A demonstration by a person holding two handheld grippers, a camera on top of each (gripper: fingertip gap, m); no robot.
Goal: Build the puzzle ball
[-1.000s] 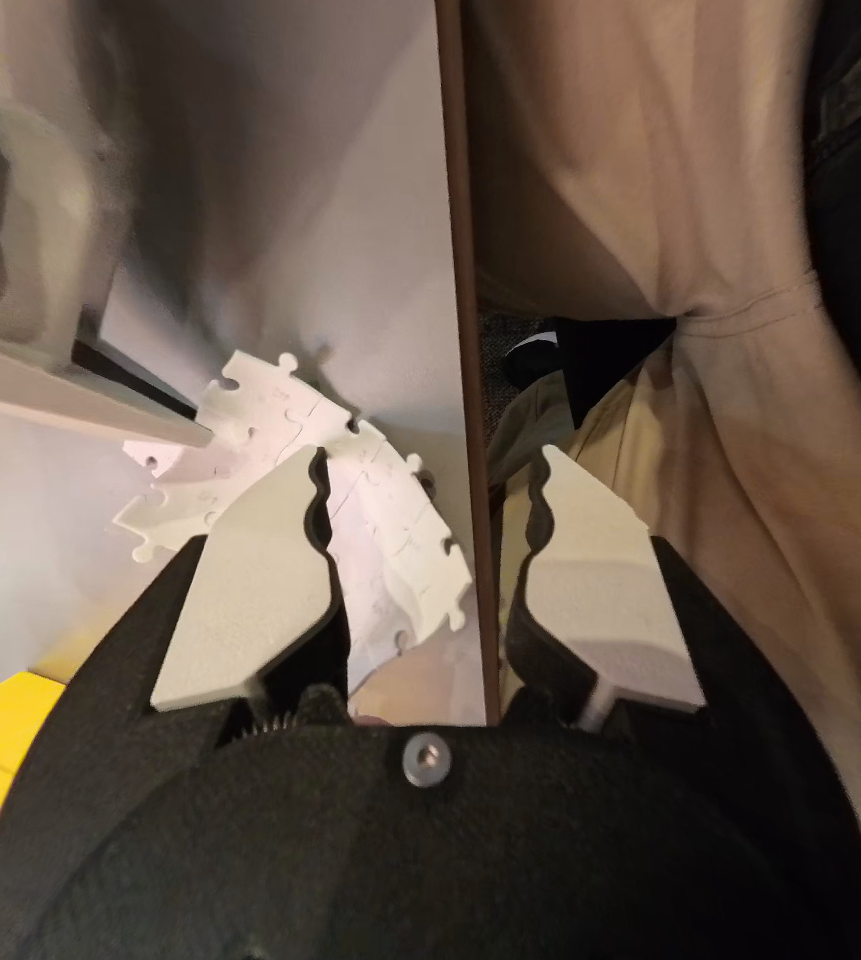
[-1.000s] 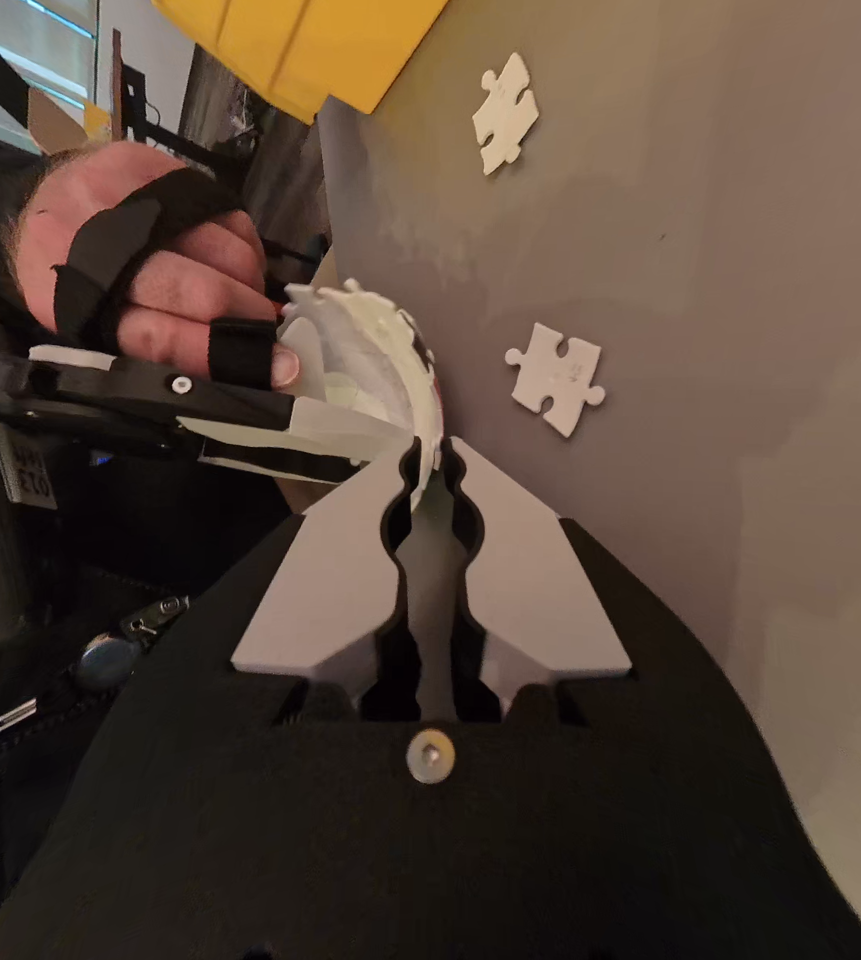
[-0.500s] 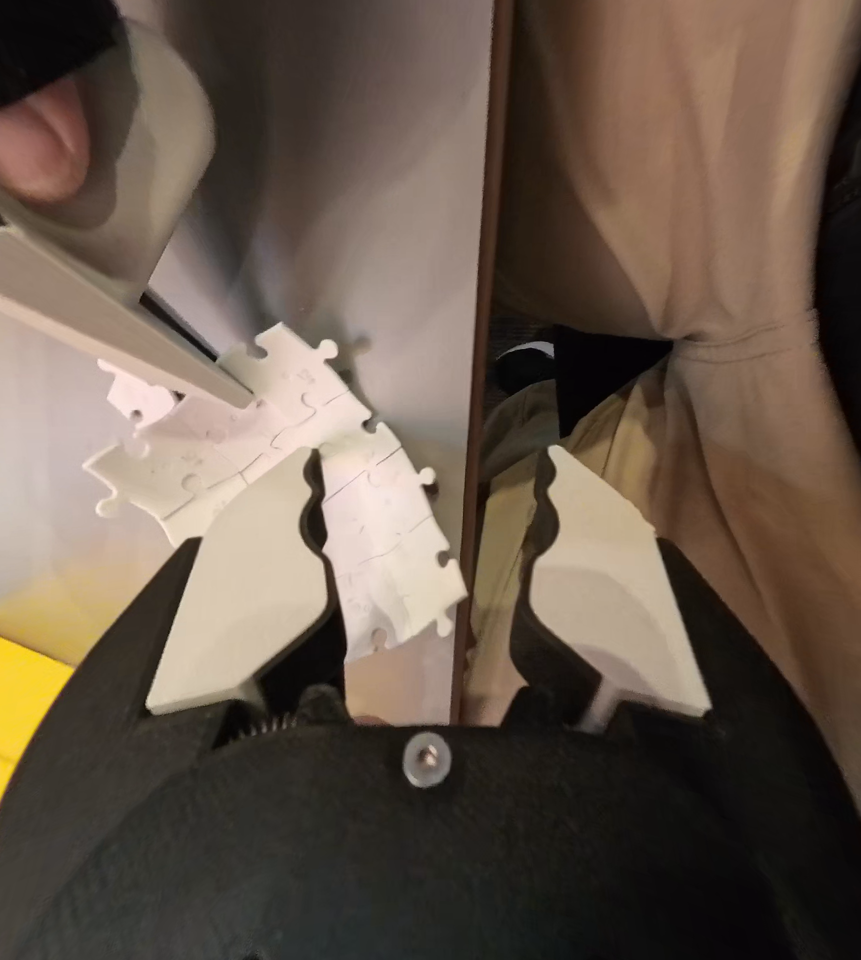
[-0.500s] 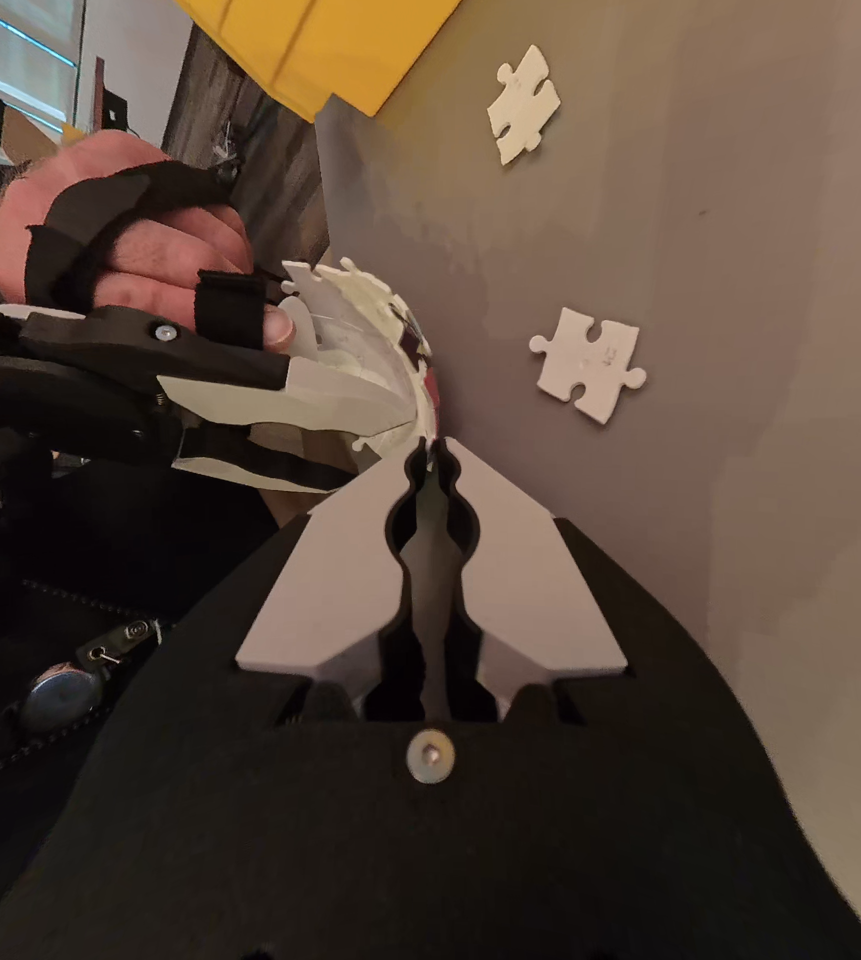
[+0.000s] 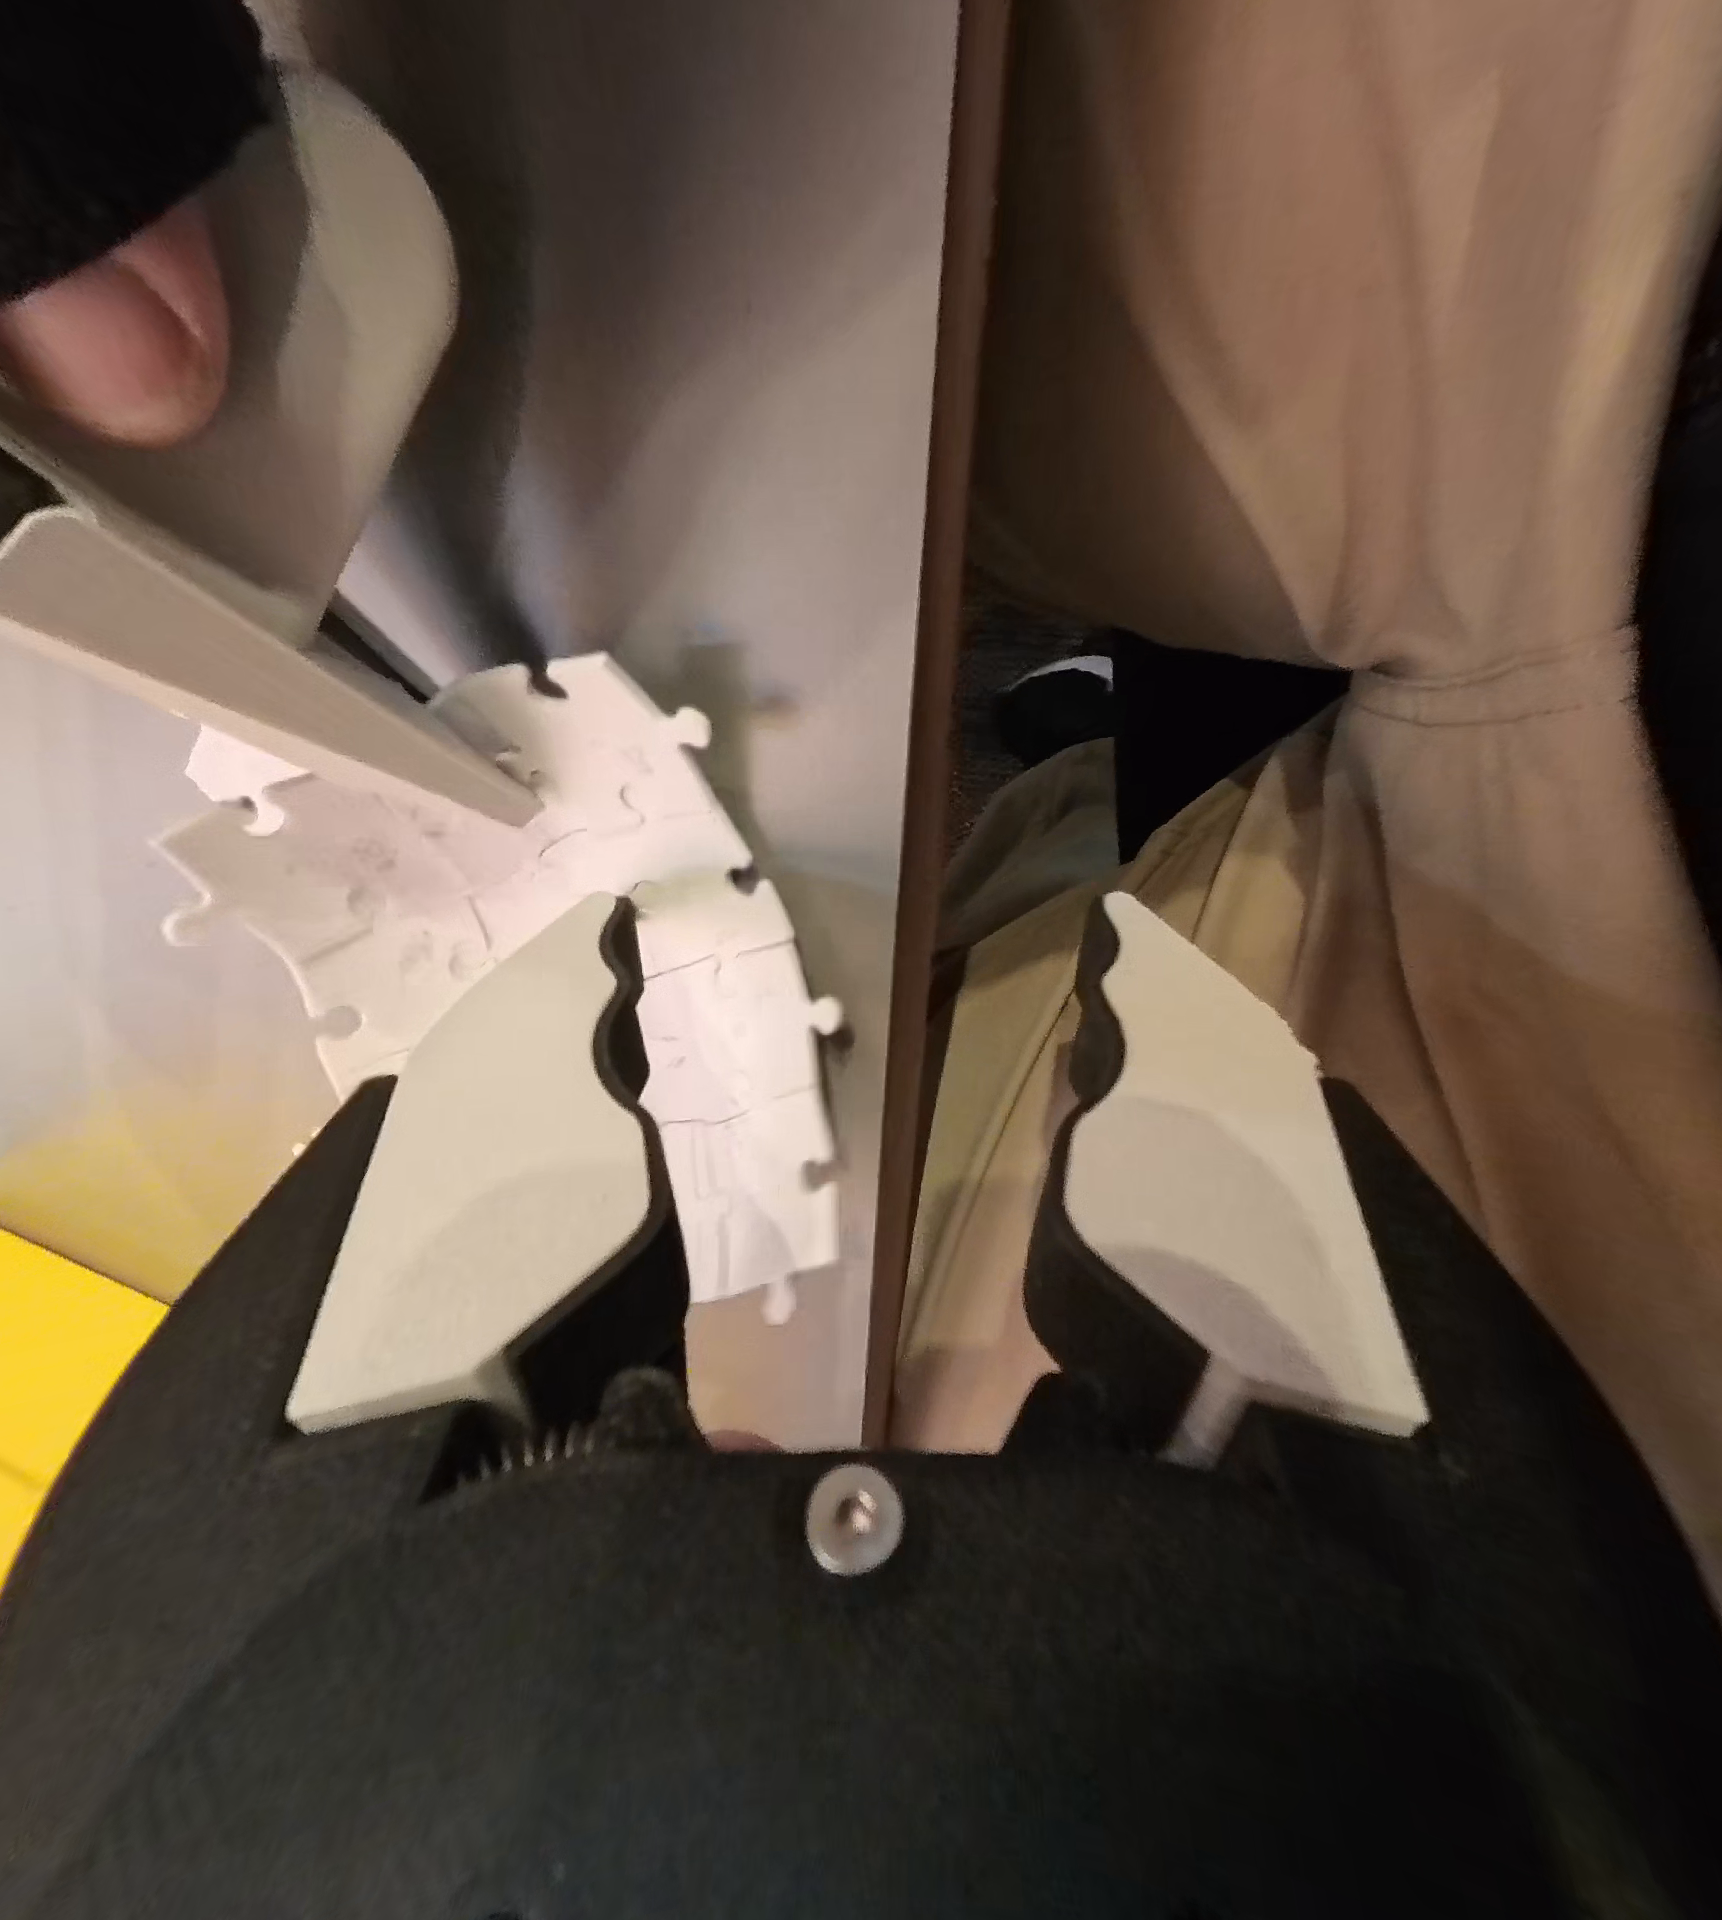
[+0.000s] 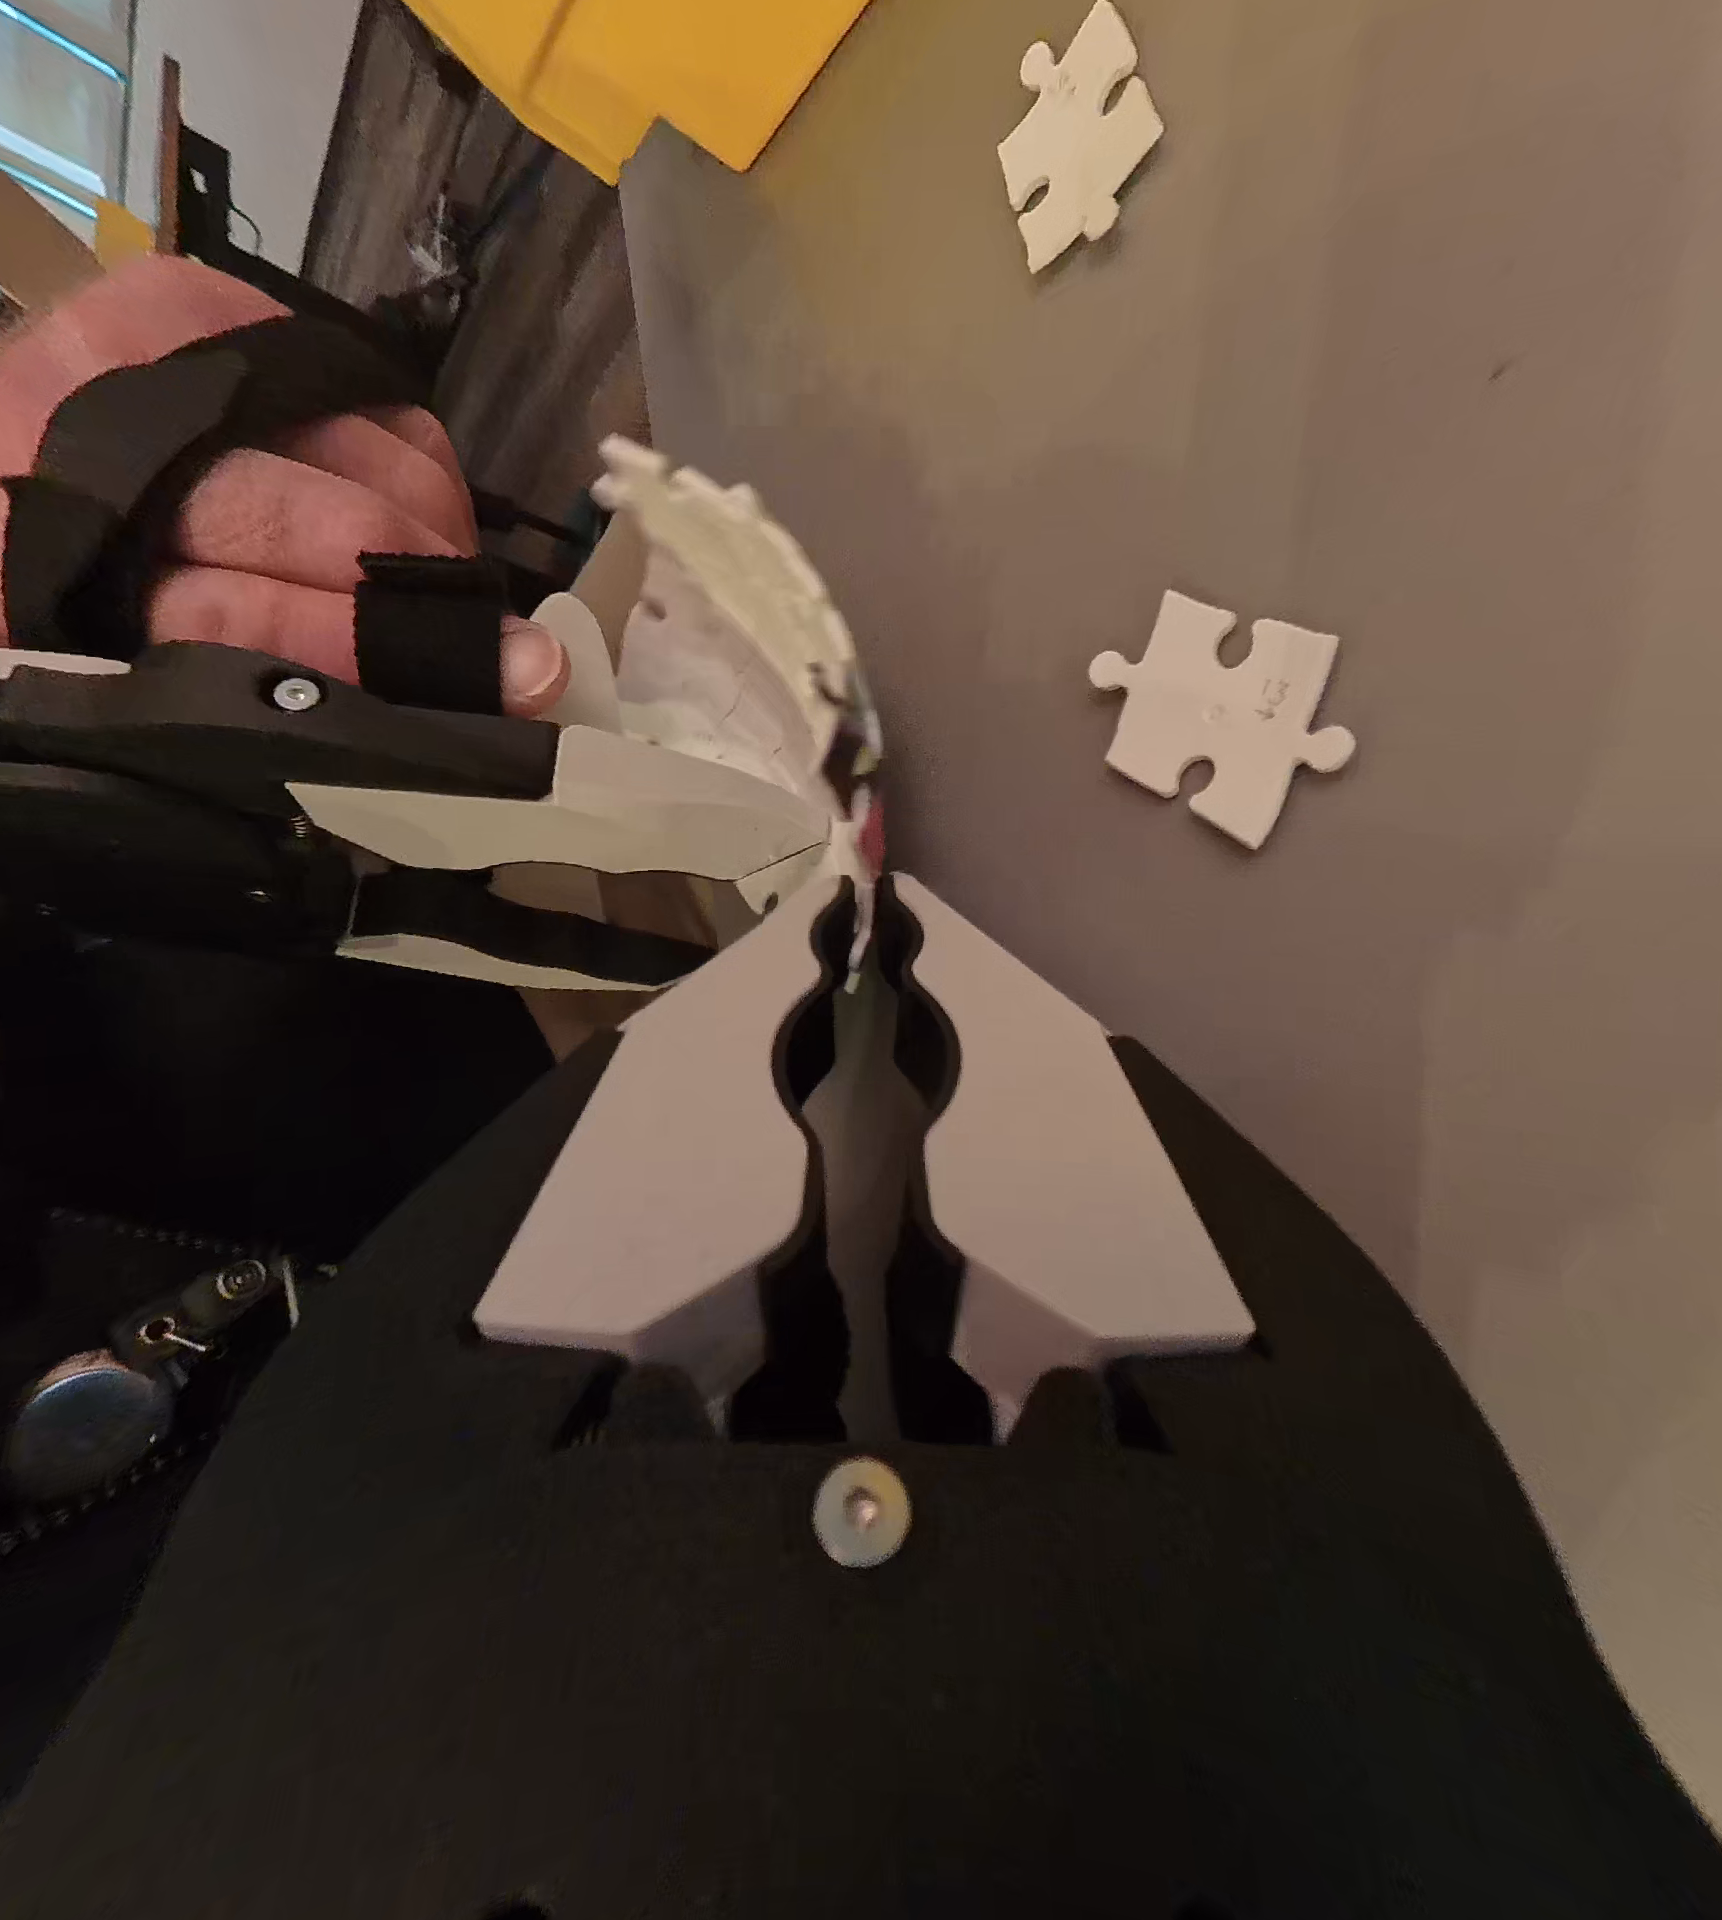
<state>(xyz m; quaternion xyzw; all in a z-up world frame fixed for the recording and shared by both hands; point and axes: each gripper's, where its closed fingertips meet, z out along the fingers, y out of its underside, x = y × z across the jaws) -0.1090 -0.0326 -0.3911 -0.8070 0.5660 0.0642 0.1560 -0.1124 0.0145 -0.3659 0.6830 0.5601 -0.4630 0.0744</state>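
The partly built puzzle ball [image 5: 691, 831] is a curved white shell of joined pieces, held up at the table's near edge. My right gripper [image 6: 867, 899] is shut on the shell's [image 6: 732, 623] lower rim. In the left wrist view its fingers [image 5: 400, 727] come in from the upper left and pinch the shell. My left gripper [image 5: 857, 925] is wide open; the shell lies against the inner side of its left finger [image 5: 524, 1091]. The left gripper also shows in the right wrist view [image 6: 753, 904], held by a hand, jaws apart beside the shell.
Two loose white puzzle pieces [image 6: 1080, 135] [image 6: 1221, 717] lie on the grey table [image 6: 1356, 468]. A yellow box [image 6: 649, 73] sits at the table's far side, also in the left wrist view [image 5: 5, 1403]. The table's brown edge [image 5: 930, 727] and a person's beige trousers [image 5: 1304, 520] lie to the right.
The right gripper has turned the shell and shifted it toward the table edge. Its jaws have closed a little tighter on the rim. The left gripper has stayed open.
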